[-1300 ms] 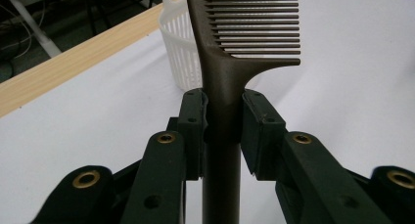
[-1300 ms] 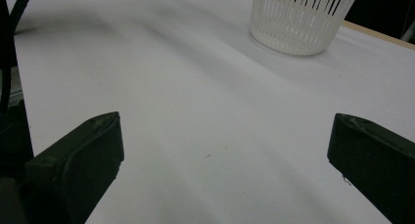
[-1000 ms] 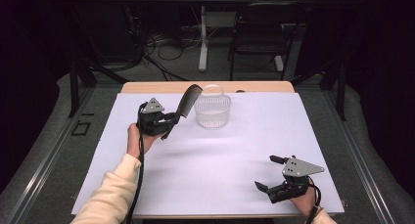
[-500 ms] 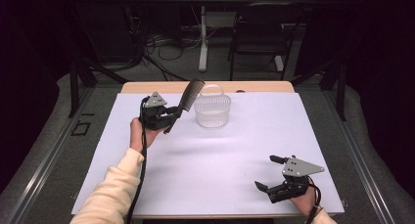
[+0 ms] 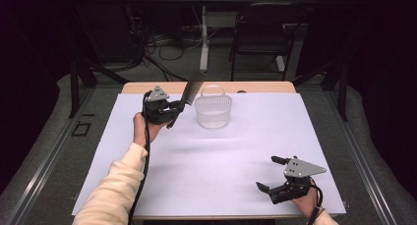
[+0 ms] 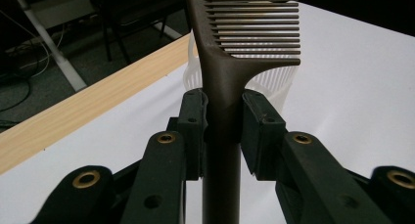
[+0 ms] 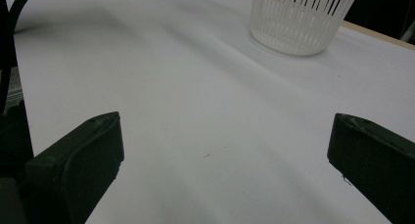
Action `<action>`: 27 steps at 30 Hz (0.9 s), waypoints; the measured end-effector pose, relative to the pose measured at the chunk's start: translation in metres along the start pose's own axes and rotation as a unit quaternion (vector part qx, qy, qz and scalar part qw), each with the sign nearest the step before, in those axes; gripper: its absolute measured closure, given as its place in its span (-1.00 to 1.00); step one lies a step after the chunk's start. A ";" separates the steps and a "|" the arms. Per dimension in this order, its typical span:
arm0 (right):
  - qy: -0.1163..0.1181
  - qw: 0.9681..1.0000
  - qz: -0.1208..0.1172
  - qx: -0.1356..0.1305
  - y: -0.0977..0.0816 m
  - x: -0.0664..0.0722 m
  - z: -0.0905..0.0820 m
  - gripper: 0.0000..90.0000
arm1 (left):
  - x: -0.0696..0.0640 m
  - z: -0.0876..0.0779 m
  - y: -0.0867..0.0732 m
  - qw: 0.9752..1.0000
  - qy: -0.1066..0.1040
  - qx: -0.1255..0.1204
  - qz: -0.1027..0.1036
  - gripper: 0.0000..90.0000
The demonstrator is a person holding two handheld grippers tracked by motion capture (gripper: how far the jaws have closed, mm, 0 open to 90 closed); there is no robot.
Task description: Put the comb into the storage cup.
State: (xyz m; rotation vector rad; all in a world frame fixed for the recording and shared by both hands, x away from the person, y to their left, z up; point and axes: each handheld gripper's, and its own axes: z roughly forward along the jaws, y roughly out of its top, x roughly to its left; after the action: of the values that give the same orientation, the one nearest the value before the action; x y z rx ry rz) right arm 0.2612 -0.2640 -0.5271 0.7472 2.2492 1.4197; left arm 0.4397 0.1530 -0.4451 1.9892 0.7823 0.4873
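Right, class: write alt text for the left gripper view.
The left gripper clamps the handle of a dark brown comb, teeth pointing right. Behind it, a white slotted basket stands on the white table cover.

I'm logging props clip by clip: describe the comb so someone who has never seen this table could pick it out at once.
Start at the white sheet covering the table, then go to the white slatted basket near its far edge. Just left of the basket, the left gripper clamps the handle of a dark wide-toothed comb slanting up toward the basket. It is the one dark, toothed item there.
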 end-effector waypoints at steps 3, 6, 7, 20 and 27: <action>0.000 1.000 -0.001 0.000 0.000 0.000 0.000 -1.00 | -0.001 0.001 0.003 1.000 0.000 0.000 0.002 0.61; 0.000 1.000 0.001 0.000 0.000 0.000 0.000 -1.00 | -0.002 0.002 0.005 1.000 0.001 -0.002 0.002 0.61; 0.000 1.000 0.000 -0.001 0.000 0.000 0.000 -1.00 | -0.001 0.002 0.006 1.000 0.001 -0.002 0.004 0.61; 0.001 1.000 0.001 -0.001 0.000 -0.001 0.000 -1.00 | 0.000 0.004 0.016 1.000 0.006 -0.007 0.005 0.61; 0.001 1.000 0.002 -0.001 0.000 -0.001 0.000 -1.00 | 0.000 0.006 0.020 1.000 0.004 -0.008 0.006 0.61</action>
State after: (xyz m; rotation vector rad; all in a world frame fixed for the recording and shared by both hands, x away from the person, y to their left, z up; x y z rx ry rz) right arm 0.2620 -0.2643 -0.5273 0.7494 2.2490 1.4240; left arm 0.4500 0.1410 -0.4307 1.9780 0.7704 0.5083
